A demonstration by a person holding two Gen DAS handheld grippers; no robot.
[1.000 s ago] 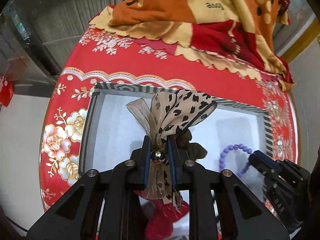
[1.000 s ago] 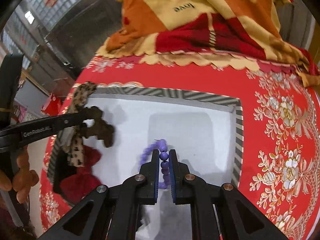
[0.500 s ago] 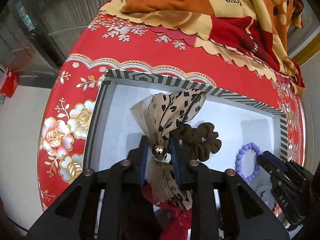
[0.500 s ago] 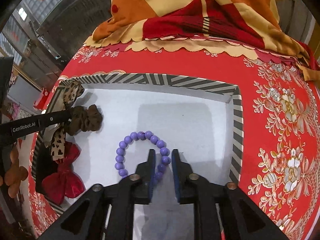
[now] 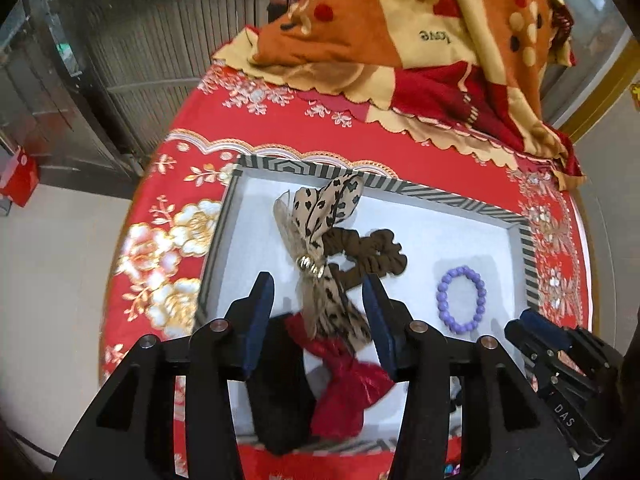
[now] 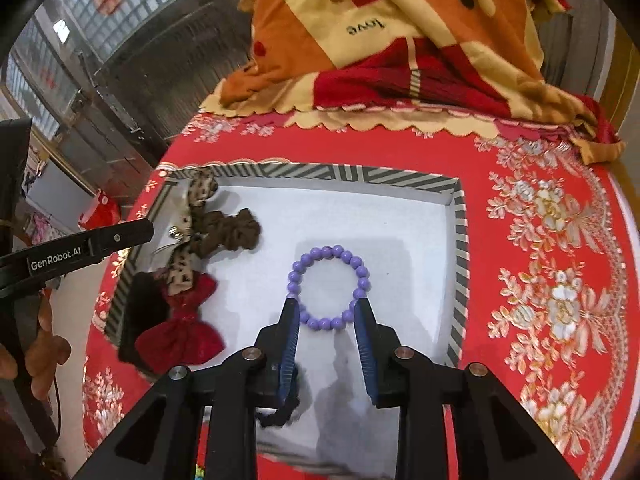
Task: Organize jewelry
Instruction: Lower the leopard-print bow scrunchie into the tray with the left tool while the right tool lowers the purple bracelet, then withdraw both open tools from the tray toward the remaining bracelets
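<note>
A white tray with a striped rim (image 5: 424, 190) (image 6: 304, 170) lies on the red table. In it, at the left, lie a leopard-print bow (image 5: 324, 220) (image 6: 188, 216), a brown scrunchie (image 5: 372, 254) (image 6: 236, 232) and a red bow (image 5: 344, 380) (image 6: 180, 332). A purple bead bracelet (image 5: 460, 300) (image 6: 330, 286) lies flat at the right. My left gripper (image 5: 318, 296) is open and empty above the leopard bow. My right gripper (image 6: 326, 308) is open and empty, its fingers either side of the bracelet's near edge.
The round table has a red floral cloth (image 6: 552, 280). A folded orange and red blanket (image 5: 420, 40) (image 6: 400, 40) lies at the back. A black item (image 5: 280, 392) sits in the tray's near left corner. The table edge drops to the floor at left.
Both grippers have opened and pulled back. The left let go of the leopard bow, which now lies in the tray. The right let go of the purple bracelet, which now lies flat.
</note>
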